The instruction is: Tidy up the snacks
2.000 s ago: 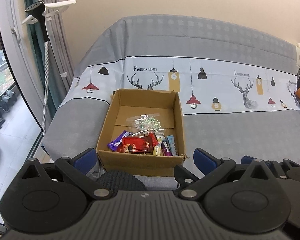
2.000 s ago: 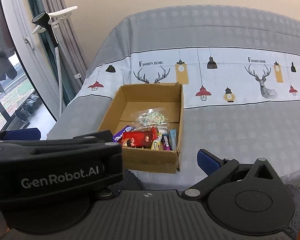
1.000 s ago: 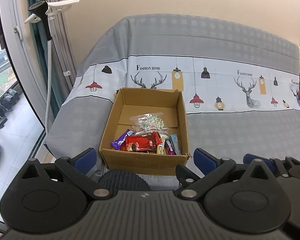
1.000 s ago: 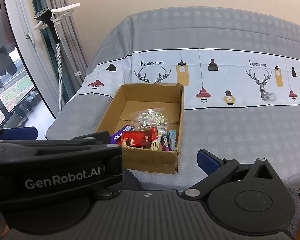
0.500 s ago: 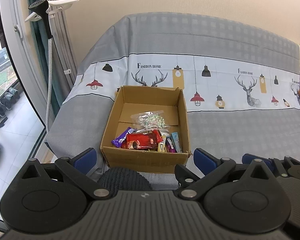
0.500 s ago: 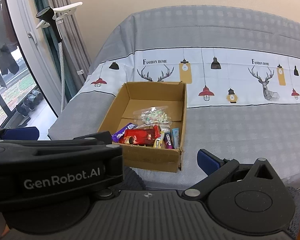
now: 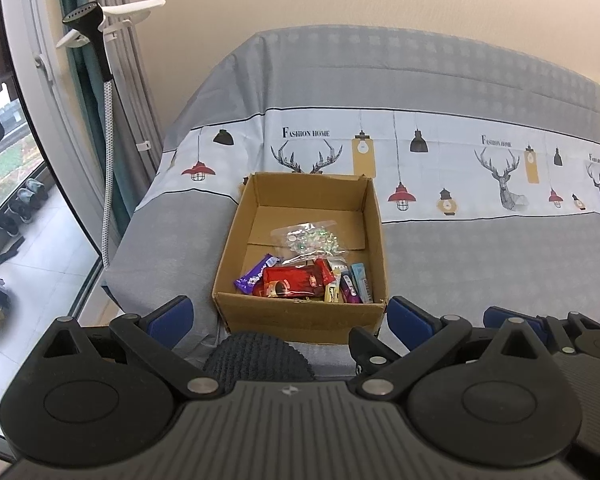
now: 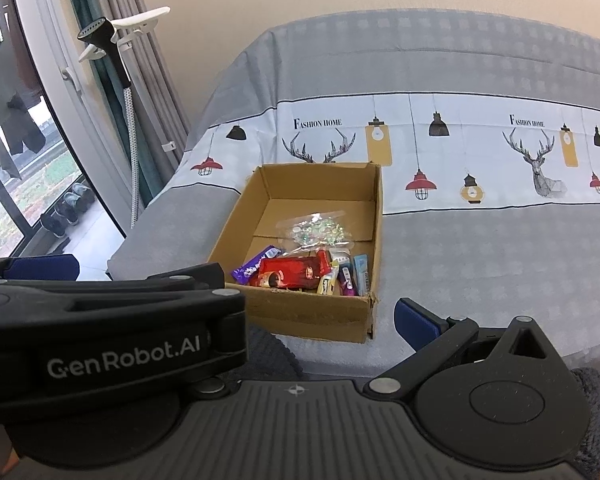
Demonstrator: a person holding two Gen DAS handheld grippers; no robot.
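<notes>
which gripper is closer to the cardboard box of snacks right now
Left, though only slightly. The left gripper sits open just short of the cardboard box, straddling its near wall. The right gripper is beside it, off the box's right corner, also open, touching nothing.

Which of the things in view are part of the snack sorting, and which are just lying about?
Job:
- cardboard box
- red snack pack
- purple bar
- clear bag of candies
- small sachets

Lying about:
- garment steamer
- shoes
- printed bedcover
- curtains
</notes>
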